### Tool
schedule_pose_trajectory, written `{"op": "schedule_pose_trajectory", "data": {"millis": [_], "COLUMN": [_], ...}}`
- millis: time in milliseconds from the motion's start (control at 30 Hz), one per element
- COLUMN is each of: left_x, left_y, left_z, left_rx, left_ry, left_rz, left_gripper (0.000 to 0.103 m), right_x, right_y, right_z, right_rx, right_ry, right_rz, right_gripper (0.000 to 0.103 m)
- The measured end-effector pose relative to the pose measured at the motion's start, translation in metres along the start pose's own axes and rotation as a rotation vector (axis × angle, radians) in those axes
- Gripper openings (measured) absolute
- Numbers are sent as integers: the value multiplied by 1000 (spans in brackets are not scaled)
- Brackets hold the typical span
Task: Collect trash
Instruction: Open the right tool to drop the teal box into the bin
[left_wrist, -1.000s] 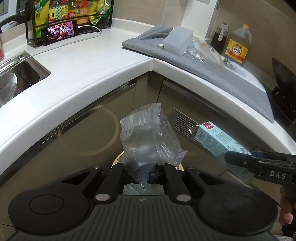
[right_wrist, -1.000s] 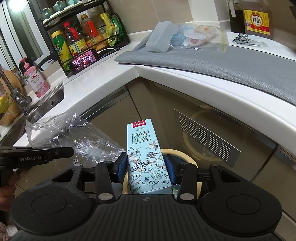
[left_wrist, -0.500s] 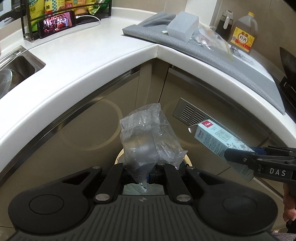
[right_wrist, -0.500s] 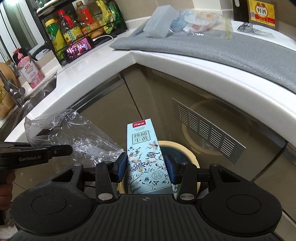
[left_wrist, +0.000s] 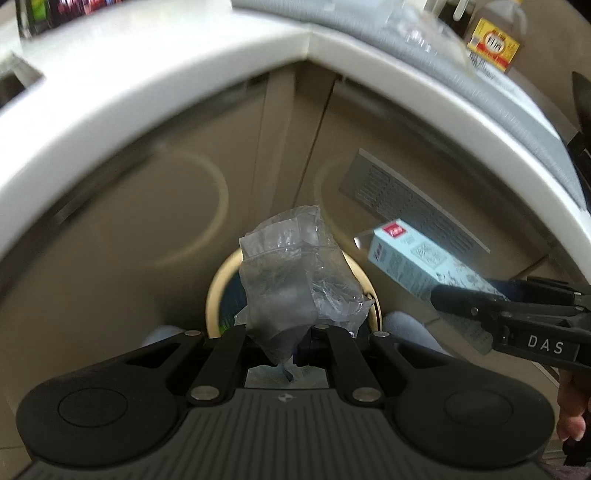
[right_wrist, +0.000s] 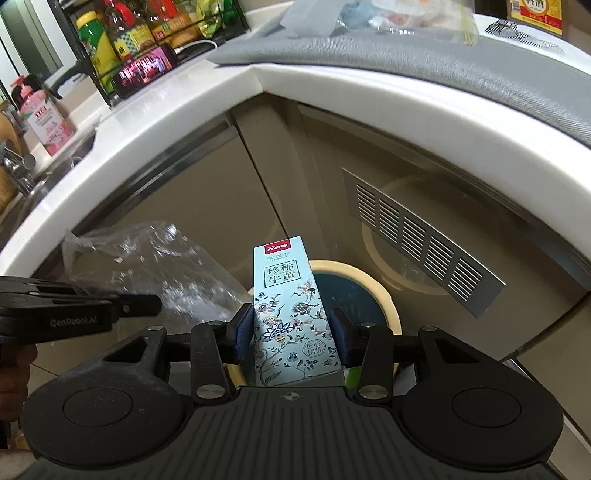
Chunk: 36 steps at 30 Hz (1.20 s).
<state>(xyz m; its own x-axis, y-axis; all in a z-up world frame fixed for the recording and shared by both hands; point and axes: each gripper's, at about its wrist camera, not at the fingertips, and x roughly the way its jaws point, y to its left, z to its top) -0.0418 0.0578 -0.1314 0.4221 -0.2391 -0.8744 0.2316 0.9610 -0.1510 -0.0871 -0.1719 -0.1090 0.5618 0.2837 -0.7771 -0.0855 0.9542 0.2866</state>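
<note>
a: where's the trash?
b: the clear plastic bag (left_wrist: 295, 280) is pinched in the clenched left gripper (left_wrist: 282, 341), above the round cream-rimmed bin (left_wrist: 218, 291).
a: and the box?
b: the pale blue carton (right_wrist: 291, 314) stands upright, grasped by the right gripper (right_wrist: 291, 334), over that bin, below the white bench (right_wrist: 369, 96) corner.

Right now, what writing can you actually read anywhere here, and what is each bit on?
"珍稀牛黄": front of the pale blue box held in the right gripper.
"DAS": side of the right gripper.
"GenRobot.AI": side of the left gripper, which pinches the clear plastic bag.
"料酒": yellow label of the bottle.
Red tag on the box, its round seal, and the pink bottle: too small or blurred to read.
</note>
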Motion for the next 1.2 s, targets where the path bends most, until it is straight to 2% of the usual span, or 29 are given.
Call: {"op": "schedule_pose_trajectory", "data": {"millis": [500, 733, 933, 967, 1000, 1033, 1067, 1100, 1200], "left_x": [101, 137, 152, 156, 156, 157, 156, 155, 145], "left_y": [0, 5, 9, 4, 5, 3, 4, 4, 6], "left_z": [2, 14, 19, 20, 19, 19, 18, 17, 16], "left_rx": [39, 38, 45, 46, 46, 46, 46, 46, 42], "left_ry": [207, 241, 274, 276, 278, 278, 277, 274, 245], "left_rz": [9, 15, 25, 25, 22, 22, 28, 38, 60], "left_gripper": [5, 5, 8, 16, 34, 47, 75, 94, 99], "right_x": [77, 115, 139, 142, 145, 148, 150, 152, 151], "right_y": [-11, -10, -15, -16, -17, -18, -20, -21, -25], "right_z": [8, 18, 20, 21, 21, 22, 22, 22, 20], "right_rx": [66, 62, 94, 109, 123, 133, 142, 156, 188], "right_ry": [151, 204, 245, 249, 253, 255, 257, 259, 256], "right_rz": [14, -16, -20, -13, -10, -10, -7, -3, -1], "right_gripper": [47, 47, 47, 49, 49, 49, 55, 64, 70]}}
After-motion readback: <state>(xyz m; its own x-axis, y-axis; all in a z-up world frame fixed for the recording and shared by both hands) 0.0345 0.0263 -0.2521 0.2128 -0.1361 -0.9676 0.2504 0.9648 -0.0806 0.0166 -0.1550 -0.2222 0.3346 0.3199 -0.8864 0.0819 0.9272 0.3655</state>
